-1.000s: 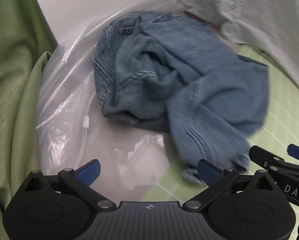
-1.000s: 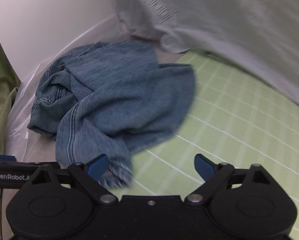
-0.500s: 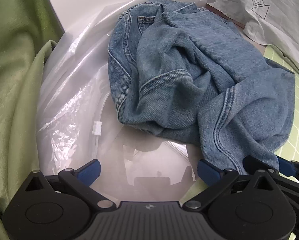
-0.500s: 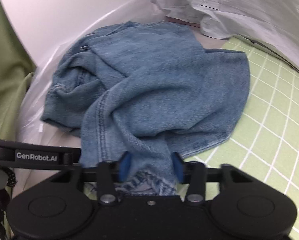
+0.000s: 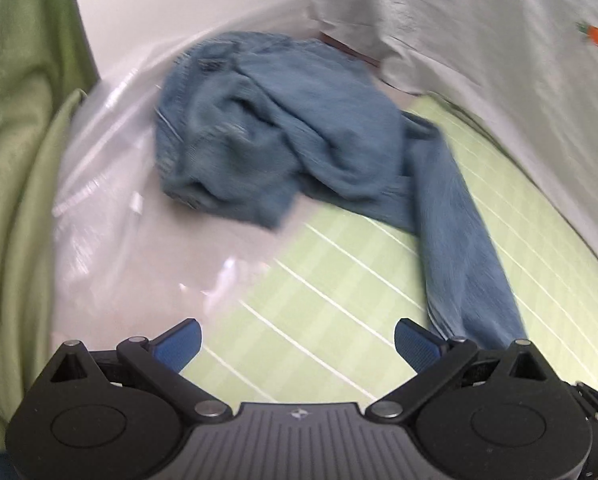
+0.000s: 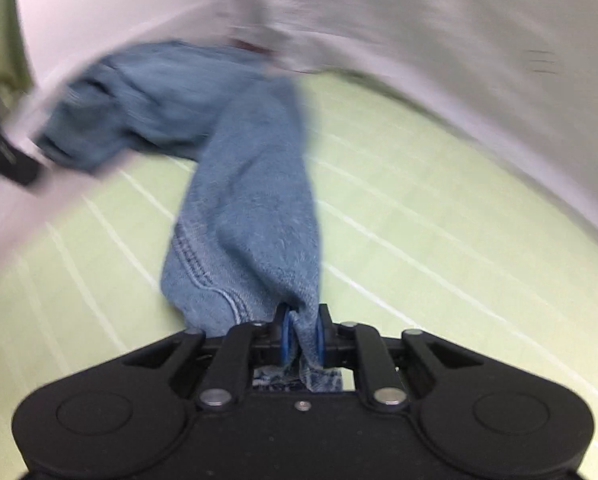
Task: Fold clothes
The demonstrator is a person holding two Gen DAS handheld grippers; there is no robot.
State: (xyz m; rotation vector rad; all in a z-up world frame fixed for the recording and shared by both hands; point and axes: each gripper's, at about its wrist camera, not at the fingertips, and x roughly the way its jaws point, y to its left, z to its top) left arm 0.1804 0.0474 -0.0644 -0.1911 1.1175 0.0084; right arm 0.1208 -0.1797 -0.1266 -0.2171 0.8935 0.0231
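A pair of blue jeans (image 5: 283, 132) lies crumpled at the back, partly on clear plastic, with one leg (image 5: 455, 236) stretched toward me over the green grid mat (image 5: 319, 280). My right gripper (image 6: 302, 338) is shut on the hem of that leg (image 6: 251, 216) and holds it taut. My left gripper (image 5: 297, 342) is open and empty, low over the mat, just left of the stretched leg. The right wrist view is blurred by motion.
A clear plastic bag (image 5: 111, 184) lies at the left under the jeans. Green cloth (image 5: 15, 152) hangs at the far left. White fabric or bags (image 5: 479, 28) stand along the back right. A white wall (image 5: 179, 0) is behind.
My right gripper closed on the jeans hem and pulled it back toward me, stretching one leg out over the mat. My left gripper drew back from the pile, still open.
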